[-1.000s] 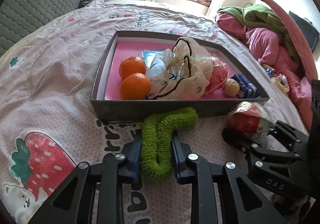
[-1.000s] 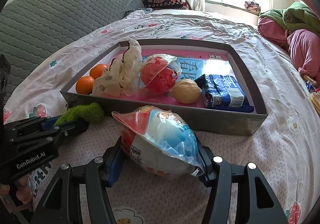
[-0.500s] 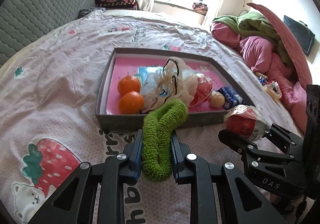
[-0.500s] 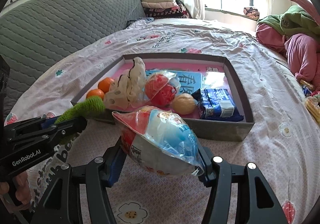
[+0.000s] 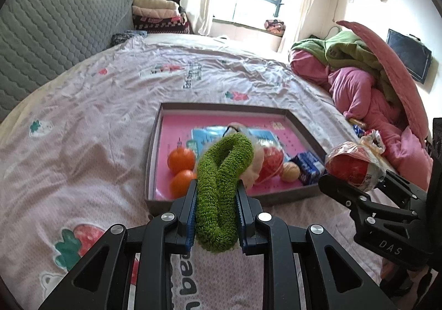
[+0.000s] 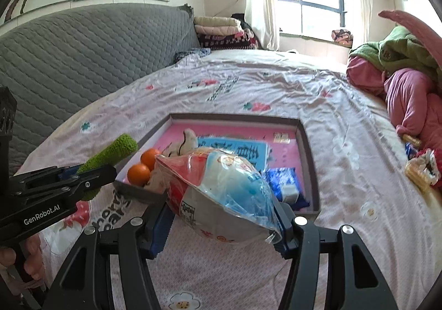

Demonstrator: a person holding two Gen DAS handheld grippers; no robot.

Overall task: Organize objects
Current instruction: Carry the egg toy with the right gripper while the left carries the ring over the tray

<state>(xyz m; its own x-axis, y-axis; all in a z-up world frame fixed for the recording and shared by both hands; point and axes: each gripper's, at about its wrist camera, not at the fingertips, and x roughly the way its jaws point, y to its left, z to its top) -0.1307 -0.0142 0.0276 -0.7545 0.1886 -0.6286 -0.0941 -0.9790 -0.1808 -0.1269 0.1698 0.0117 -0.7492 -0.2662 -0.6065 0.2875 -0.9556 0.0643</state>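
My left gripper [image 5: 216,191] is shut on a fuzzy green loop [image 5: 222,180] and holds it in the air before the tray. My right gripper [image 6: 221,216] is shut on a plastic snack bag [image 6: 221,188], red, white and blue, also lifted above the bed. The bag shows in the left wrist view [image 5: 352,164] and the green loop in the right wrist view [image 6: 110,155]. The grey tray [image 5: 154,149] with a pink floor lies on the bed. It holds two oranges [image 5: 181,159], a crumpled plastic bag [image 5: 257,169], a red packet [image 5: 272,164], a round nut [image 5: 290,171] and a blue pack [image 5: 308,169].
The bed sheet [image 5: 83,122] is pale pink with strawberry prints. A grey quilted headboard [image 5: 49,33] stands at the left. Pink and green bedding [image 5: 359,83] is piled at the right, with snack packets [image 6: 420,166] beside it. Folded blankets [image 5: 157,14] lie by the window.
Both grippers have risen and pulled back from the tray, each still holding its object. The green loop left the sheet and now hangs in the air.
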